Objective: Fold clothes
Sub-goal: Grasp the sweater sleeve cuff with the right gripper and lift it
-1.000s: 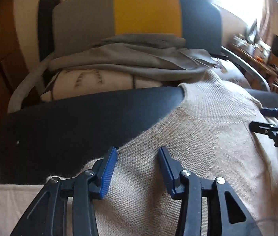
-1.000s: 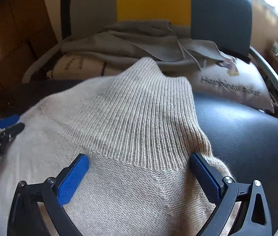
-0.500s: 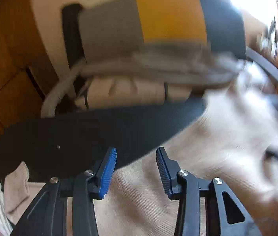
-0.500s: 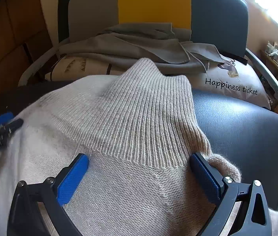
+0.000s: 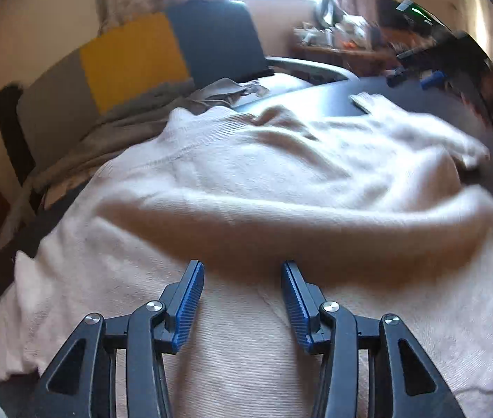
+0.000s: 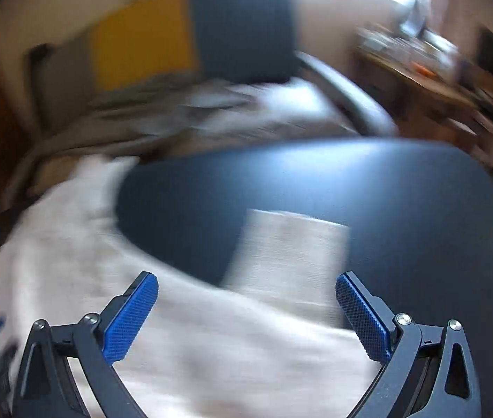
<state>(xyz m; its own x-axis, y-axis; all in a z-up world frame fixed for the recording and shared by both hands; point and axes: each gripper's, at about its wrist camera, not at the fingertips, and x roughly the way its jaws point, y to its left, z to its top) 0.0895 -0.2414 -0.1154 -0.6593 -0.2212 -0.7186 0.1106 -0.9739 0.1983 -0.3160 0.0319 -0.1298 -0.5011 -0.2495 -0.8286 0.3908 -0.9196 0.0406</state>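
**Both grippers swinging right, sweater bunching up**

The left gripper [image 5: 243, 299] sits at the bottom middle of its view, jaws only narrowly apart with nothing pinched, hovering low over the knit. The right gripper [image 6: 246, 317] is spread wide at the bottom of its own frame and also empty.

Biggest thing first: the dark blue-black padded surface [image 6: 351, 188], which a second ago sat mostly under the cream ribbed-knit sweater [image 5: 281, 174] in the right view. Now that view has swung over to bare surface, heavily blurred, with just one sleeve and its ribbed cuff [image 6: 291, 244] lying between the fingers. The left view turned too, off the collar side and across the body, where a thick rolled ridge now runs across mid-frame.

My read: the sweater's spread across the surface but rumpled, not a tidy fold, and the right gripper looks lined up on that sleeve, maybe to bring it inward. Too blurry to say more.

The chair with grey, yellow and blue back panels [image 5: 135, 59] stays upper left.
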